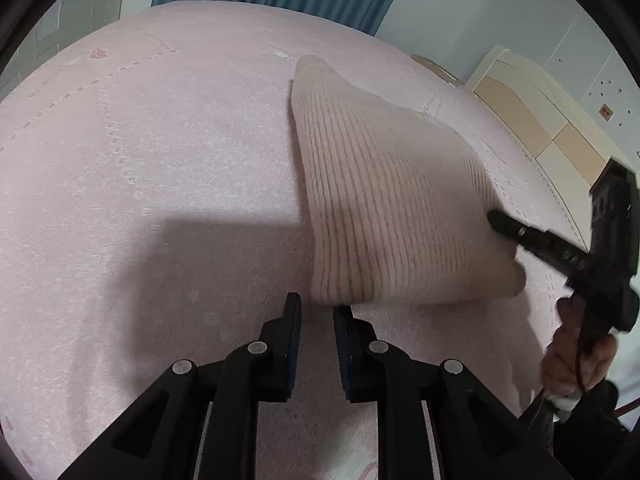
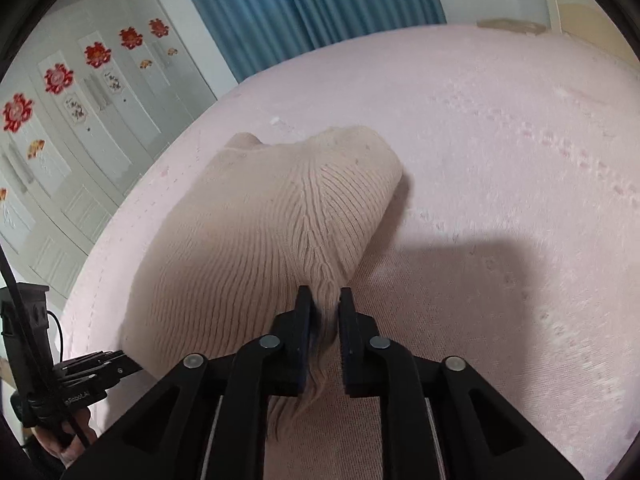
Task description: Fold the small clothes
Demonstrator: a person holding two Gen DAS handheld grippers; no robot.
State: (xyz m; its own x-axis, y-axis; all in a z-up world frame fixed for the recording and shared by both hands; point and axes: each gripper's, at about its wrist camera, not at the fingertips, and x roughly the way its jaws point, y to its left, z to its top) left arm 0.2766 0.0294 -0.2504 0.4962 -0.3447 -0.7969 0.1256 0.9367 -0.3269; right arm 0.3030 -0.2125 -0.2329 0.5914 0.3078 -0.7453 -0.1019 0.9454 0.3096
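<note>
A beige ribbed knit garment [image 1: 380, 200] lies on the pink bed cover [image 1: 140, 160]. In the right wrist view the garment [image 2: 260, 232] bunches into my right gripper [image 2: 323, 300], which is shut on a pinched fold of its near edge. That gripper also shows in the left wrist view [image 1: 498, 220], touching the garment's right side. My left gripper [image 1: 316, 312] is slightly open and empty, its fingertips just short of the garment's near edge. It shows at the lower left of the right wrist view [image 2: 128, 364], by the garment's left corner.
The pink bed cover [image 2: 500, 160] fills both views. A cream headboard [image 1: 532, 120] stands at the right. Blue curtains [image 2: 304, 4] hang beyond the bed, and white wardrobe doors with red flower stickers [image 2: 60, 120] stand at the left.
</note>
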